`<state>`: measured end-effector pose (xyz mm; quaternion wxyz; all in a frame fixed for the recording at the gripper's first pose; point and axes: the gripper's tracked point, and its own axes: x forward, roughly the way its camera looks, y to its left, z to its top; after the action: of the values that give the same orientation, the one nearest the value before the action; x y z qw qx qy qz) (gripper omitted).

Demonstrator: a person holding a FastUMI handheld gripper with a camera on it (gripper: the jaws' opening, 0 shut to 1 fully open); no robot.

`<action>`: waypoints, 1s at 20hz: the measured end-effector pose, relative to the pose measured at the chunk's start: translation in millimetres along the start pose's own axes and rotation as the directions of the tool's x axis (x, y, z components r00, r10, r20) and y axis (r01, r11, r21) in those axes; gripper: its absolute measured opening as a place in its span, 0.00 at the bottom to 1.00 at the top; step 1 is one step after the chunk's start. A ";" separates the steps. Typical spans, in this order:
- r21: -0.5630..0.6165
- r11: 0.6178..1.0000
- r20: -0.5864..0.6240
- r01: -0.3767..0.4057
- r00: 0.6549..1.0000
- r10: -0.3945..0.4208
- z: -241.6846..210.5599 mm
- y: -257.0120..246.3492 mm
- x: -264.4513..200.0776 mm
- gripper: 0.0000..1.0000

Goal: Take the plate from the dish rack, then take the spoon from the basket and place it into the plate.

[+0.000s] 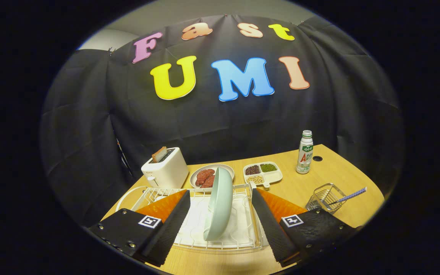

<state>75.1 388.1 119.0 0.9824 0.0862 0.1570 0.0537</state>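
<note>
Two black fingers (183, 208) of the gripper (220, 196) stand wide apart, touching nothing, either side of a pale green plate (218, 204) standing on edge in the white rack (243, 244). The spoon (351, 195) leans out of a wire basket (325, 198) off to the right on the wooden table (308, 185). Beyond the rack sit a toaster (165, 168), a dish (209, 176) of meat, a tray (262, 173) and a bottle (305, 152).
</note>
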 end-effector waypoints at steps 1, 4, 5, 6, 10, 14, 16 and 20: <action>0.010 1.000 -0.013 0.000 1.000 0.000 -3.6 2.1 11.4 0.99; 0.037 0.999 -0.062 0.018 0.998 -0.016 -16.3 1.7 40.7 0.99; 0.046 0.999 -0.080 0.024 0.997 -0.020 -20.4 1.5 50.5 0.98; 0.051 0.998 -0.096 0.030 0.995 -0.025 -25.6 1.5 56.0 0.98; 0.073 0.996 -0.166 0.043 0.986 -0.030 -43.3 1.2 79.9 0.74; 0.035 0.994 -0.231 0.103 0.969 -0.093 -53.3 -8.4 86.2 0.44; 0.003 0.987 -0.245 0.159 0.957 -0.154 -56.1 -15.4 86.1 0.37; -0.067 0.966 -0.235 0.251 0.937 -0.260 -51.6 -13.3 81.6 0.31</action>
<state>136.8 393.8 43.8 0.9560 0.0402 0.2841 -0.0614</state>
